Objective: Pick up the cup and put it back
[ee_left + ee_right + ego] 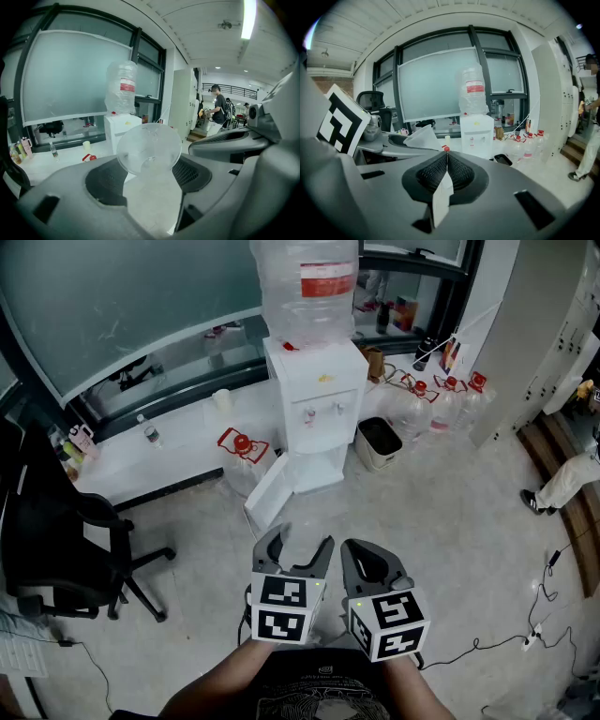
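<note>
Just one cup (149, 150) shows, clamped in the left hand-held gripper (298, 545).

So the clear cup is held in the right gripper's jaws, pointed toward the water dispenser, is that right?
Not quite: the clear cup is held in the left gripper's jaws, as the left gripper view shows. The right gripper's jaws are shut on nothing. It does point toward the water dispenser.
</note>
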A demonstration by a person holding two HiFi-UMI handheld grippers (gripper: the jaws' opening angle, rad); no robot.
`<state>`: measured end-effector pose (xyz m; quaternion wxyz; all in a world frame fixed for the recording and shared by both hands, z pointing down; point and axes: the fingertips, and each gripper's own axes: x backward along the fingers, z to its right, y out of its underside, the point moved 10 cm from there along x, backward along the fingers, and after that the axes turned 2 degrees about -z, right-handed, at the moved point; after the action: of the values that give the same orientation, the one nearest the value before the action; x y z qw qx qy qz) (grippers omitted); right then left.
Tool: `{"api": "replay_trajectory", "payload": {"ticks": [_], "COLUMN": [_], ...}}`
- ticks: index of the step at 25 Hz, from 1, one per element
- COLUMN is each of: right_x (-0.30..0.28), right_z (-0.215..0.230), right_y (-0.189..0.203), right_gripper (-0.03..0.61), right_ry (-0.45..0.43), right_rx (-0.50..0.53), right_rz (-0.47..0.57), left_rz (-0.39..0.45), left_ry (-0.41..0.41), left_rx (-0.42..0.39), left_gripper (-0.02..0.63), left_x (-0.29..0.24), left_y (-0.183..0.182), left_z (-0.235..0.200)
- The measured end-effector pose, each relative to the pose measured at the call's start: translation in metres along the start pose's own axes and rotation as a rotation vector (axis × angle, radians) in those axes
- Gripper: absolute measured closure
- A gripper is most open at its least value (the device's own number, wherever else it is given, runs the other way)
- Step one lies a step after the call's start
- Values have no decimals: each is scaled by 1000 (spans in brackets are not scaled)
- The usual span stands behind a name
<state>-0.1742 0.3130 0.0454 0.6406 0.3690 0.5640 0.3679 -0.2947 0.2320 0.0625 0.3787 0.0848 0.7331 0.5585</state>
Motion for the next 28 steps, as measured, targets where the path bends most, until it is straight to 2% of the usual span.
{"api": "replay_trajectory", "payload": {"ticks": [15,22,28], "right_x": [-11,-27,-48], "right_z": [12,45,97], "right_y": [-9,-15,-27], "right_gripper": [557,557,557], "right_ry": [18,-13,-61], "right_rx": [-6,-11,-13], "right_rz": [-1,7,-4], "left_rz": [-4,-4,-26], "left_ry": [37,12,-31], "left_rx": [0,-4,11], "left_gripper": [316,316,316], "left_x": [-20,-49,-92], "left_y": [-8,-22,-41], "left_z": [-2,7,20]}}
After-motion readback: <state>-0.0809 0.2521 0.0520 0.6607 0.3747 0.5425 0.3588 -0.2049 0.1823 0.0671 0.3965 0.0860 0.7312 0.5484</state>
